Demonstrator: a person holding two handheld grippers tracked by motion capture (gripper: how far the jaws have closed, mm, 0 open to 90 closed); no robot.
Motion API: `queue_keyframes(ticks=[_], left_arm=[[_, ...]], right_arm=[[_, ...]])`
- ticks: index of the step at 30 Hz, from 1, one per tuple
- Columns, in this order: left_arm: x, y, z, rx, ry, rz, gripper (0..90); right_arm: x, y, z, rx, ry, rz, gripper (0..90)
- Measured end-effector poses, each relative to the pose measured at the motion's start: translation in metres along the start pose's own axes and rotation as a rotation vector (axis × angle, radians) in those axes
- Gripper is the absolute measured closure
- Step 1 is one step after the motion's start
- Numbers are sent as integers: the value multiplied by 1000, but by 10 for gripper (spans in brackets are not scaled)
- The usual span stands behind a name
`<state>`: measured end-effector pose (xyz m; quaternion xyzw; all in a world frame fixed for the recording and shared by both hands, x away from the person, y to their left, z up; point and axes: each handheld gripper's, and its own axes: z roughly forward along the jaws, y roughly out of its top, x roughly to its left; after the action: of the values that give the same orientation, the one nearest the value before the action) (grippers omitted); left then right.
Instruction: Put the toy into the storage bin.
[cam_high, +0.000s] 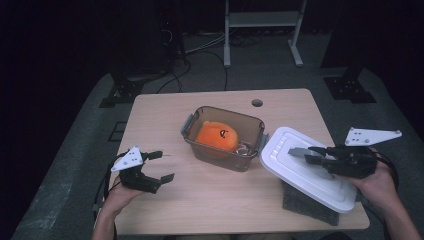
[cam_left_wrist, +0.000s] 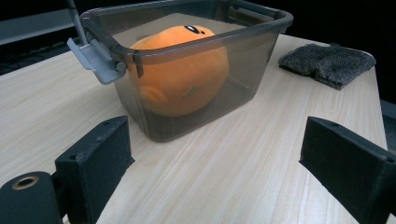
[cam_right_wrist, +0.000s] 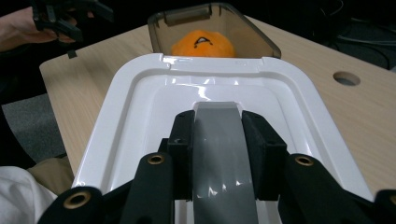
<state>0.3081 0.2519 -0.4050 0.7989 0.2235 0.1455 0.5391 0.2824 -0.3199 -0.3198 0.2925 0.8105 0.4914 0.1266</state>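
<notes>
Right gripper (cam_high: 306, 153) clamped grey handle (cam_right_wrist: 222, 154) of white plastic lid (cam_high: 300, 167), tilted nr table's right edge, hiding grey pad (cam_high: 310, 205) partly; left gripper (cam_high: 162, 166) wide, empty.

The brown box (cam_high: 224, 137) sits in the middle of the table (cam_high: 165, 115). The white lid (cam_high: 305, 167) blocks the lower right. Bare wood lies open at the left and bottom middle.

Dim overhead light, dark surroundings, sharp focus

Left gripper (cam_high: 159, 166) rests low, jaws spread wide — right gripper (cam_high: 306, 154) clamped, raised, pointing left.
</notes>
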Motion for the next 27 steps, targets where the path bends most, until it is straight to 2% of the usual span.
queue_keyframes(ticks=[6,16,27], left_arm=[[0,-1,0,-1,0,-3,83],[1,-1,-2,-6,2,-2,83],[1,-1,-4,-11,3,-3,83]], right_arm=[[4,23,8,-3,26,-26,653],[7,55,35,9,71,-68,653],[15,76,57,17,106,-111,653]])
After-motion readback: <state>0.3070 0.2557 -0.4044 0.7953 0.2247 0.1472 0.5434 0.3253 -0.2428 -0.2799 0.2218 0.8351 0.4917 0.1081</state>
